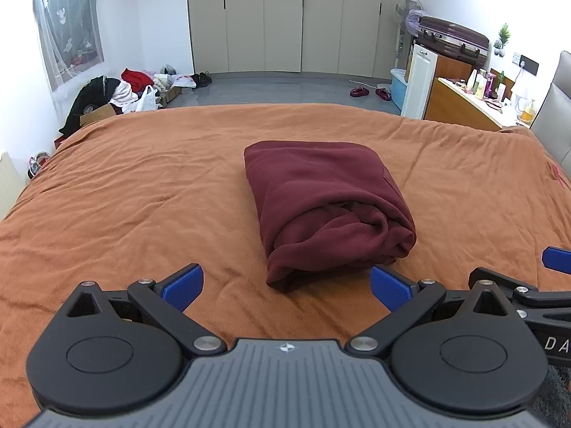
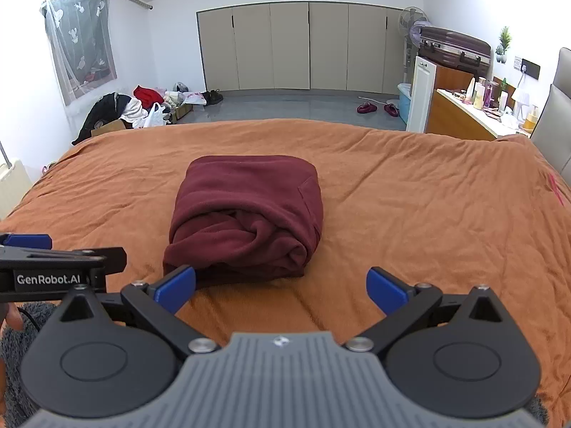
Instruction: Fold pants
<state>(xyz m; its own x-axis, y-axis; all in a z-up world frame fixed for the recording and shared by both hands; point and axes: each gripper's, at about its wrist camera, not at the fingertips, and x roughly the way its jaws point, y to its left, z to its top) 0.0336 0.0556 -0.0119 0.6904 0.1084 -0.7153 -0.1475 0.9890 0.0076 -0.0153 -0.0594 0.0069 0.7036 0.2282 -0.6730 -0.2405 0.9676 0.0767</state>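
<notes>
The dark red pants [image 1: 321,207] lie folded into a thick bundle on the orange bedspread [image 1: 125,196], layered ends facing me. My left gripper [image 1: 287,287] is open and empty, hovering just short of the bundle's near edge. In the right wrist view the pants [image 2: 246,217] lie ahead and to the left. My right gripper [image 2: 282,287] is open and empty, its left pad [image 2: 175,287] close to the bundle's near corner. Each gripper shows at the edge of the other's view.
The bedspread [image 2: 428,214] stretches wide around the bundle. Beyond the bed are a grey floor, beige wardrobe doors [image 1: 282,28], a clothes pile [image 1: 117,92] at left, and a dresser [image 1: 464,103] with bottles at right. A grey headboard [image 2: 556,114] is at far right.
</notes>
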